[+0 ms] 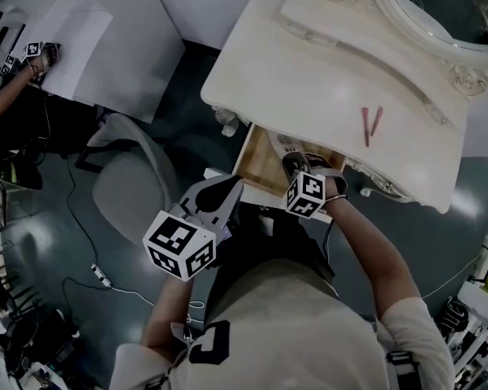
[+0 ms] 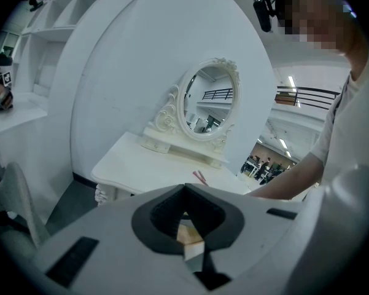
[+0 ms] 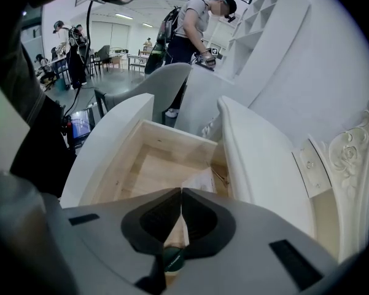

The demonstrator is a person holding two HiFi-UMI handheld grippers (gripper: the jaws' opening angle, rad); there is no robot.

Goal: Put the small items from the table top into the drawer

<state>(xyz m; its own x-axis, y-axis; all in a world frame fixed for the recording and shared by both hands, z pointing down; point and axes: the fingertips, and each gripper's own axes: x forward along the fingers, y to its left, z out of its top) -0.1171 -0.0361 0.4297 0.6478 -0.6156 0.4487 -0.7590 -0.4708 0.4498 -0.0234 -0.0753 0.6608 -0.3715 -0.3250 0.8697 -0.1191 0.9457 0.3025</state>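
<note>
The drawer [image 1: 260,166] of the white dressing table [image 1: 308,80] is pulled out. The right gripper [image 1: 294,166] is held steeply downward over the inside of this drawer, and its jaws are pressed together with nothing pinched at the tips. In the right gripper view, a small dark green round thing [image 3: 172,260] is seen below the closed jaws, but it cannot be told whether it is touched. A pale flat packet [image 3: 199,180] is lying inside the drawer, at its far side. The left gripper [image 1: 236,184] is kept just outside the drawer's front, and its jaws are also closed together and empty. Two pink sticks [image 1: 371,126] are left on the table top, behind the drawer, well apart from both grippers.
</note>
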